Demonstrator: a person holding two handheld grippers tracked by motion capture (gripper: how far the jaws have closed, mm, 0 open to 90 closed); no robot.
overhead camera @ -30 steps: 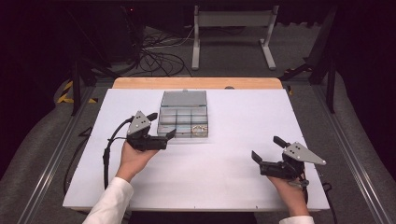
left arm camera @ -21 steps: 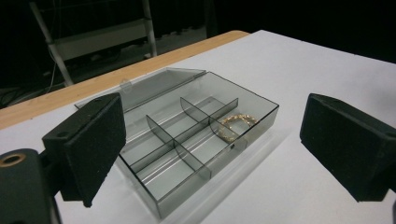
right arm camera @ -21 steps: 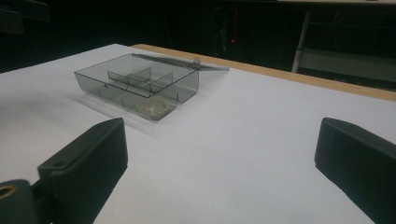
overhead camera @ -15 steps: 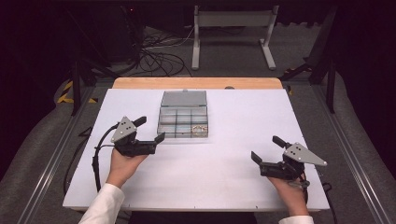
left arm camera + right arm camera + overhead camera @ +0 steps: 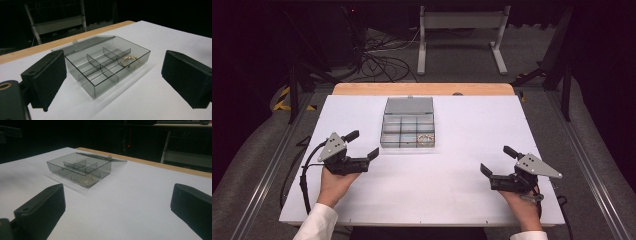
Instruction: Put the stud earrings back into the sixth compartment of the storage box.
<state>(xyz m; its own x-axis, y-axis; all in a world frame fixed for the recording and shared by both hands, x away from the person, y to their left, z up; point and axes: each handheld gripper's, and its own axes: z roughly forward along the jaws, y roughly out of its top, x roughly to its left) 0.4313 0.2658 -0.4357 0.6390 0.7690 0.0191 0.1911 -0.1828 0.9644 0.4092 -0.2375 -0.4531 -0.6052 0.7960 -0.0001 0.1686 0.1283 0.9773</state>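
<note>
The left gripper (image 5: 360, 145) stands wide open, empty, near the open compartment box (image 5: 408, 130). The right gripper (image 5: 498, 161), its jaws just opened further, holds nothing.

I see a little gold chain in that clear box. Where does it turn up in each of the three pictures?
High view: gold chain sits in the box's near-right compartment, centre of the table.
Left gripper view: right of centre, in the compartment at the box's right end.
Right gripper view: left of centre, a pale blur in the nearest compartment.
Shared landmark: the open lid lying flat beside the wooden table edge.
</note>
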